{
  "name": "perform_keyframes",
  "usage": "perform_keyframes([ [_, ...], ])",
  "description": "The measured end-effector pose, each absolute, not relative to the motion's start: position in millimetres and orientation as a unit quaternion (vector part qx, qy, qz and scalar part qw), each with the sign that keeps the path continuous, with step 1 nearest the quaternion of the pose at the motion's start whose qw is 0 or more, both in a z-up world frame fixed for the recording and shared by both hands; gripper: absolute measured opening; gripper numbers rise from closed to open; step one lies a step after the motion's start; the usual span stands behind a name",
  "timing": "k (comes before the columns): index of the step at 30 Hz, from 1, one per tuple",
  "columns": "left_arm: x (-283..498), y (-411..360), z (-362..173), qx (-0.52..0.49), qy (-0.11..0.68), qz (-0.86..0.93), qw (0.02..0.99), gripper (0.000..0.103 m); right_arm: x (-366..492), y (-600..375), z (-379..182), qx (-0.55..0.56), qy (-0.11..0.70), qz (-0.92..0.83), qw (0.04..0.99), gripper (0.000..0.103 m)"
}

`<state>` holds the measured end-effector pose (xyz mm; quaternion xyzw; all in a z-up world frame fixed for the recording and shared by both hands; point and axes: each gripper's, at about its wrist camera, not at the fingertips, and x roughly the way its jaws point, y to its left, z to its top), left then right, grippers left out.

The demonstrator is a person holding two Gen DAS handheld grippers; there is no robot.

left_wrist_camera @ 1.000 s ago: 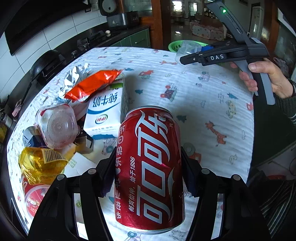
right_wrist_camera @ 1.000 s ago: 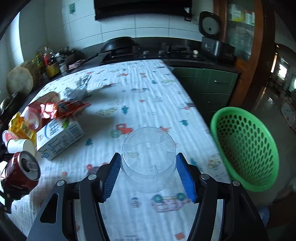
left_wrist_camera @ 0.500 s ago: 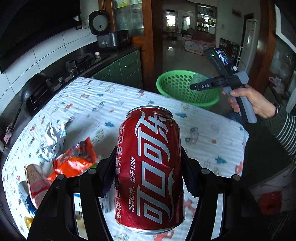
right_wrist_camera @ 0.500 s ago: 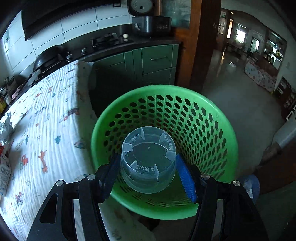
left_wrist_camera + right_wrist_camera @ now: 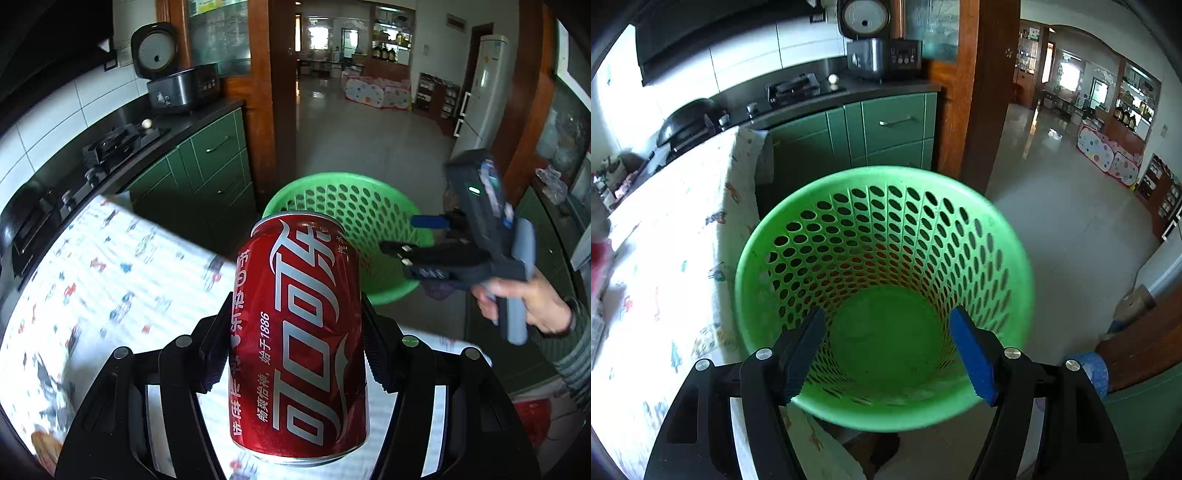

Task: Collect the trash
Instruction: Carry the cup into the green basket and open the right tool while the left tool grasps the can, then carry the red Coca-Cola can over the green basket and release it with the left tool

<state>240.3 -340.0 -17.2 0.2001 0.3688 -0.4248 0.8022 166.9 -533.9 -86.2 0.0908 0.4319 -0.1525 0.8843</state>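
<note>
Table (image 5: pixel 110 280): flat top under a white cloth printed with small coloured cartoon figures; one end reaches almost to the basket.

Basket (image 5: pixel 886 295): round, bright green perforated plastic wastebasket, standing on the floor just beside the table's end. Its floor looks bare in the right wrist view, though the near bottom is hidden behind the rim, so contents cannot be confirmed.

Right gripper (image 5: pixel 886 350): black two-finger tool with blue pads (image 5: pixel 971 354), held by a hand (image 5: pixel 517 299) above the basket mouth and pointing down into it. Jaws have just been opening; nothing lies between them.

Left gripper (image 5: pixel 295 343): matching black tool, held above the table edge, pointed toward the basket. Jaws stand partway apart and clamped on the can, one pad on each side of its body.

Can (image 5: pixel 299 332): red aluminium drink can with white Chinese lettering, upright, lifted clear of the table, not yet over the basket.

Handling note: likely empty, hence light; thin walls dent under hard squeeze; the glossy skin is slippery. The mid-body hold across the width, as now, seems best. A drop from above the rim should suffice, since the can is not fragile.
</note>
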Motion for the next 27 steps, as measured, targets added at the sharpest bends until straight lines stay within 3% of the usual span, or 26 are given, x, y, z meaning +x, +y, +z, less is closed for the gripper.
perform_keyframes([
  [19, 265, -503, -60, 0.195, 0.426, -0.432, 0.770, 0.063, 62, -524, -51, 0.084, 0.360, -0.172, 0.913, 0.082],
  [23, 265, -512, -65, 0.191, 0.429, -0.429, 0.772, 0.079, 49, -518, -52, 0.075, 0.357, -0.176, 0.914, 0.082],
  [27, 261, -506, -60, 0.189, 0.424, -0.425, 0.777, 0.080, 40, -514, -51, 0.079, 0.356, -0.174, 0.915, 0.082],
])
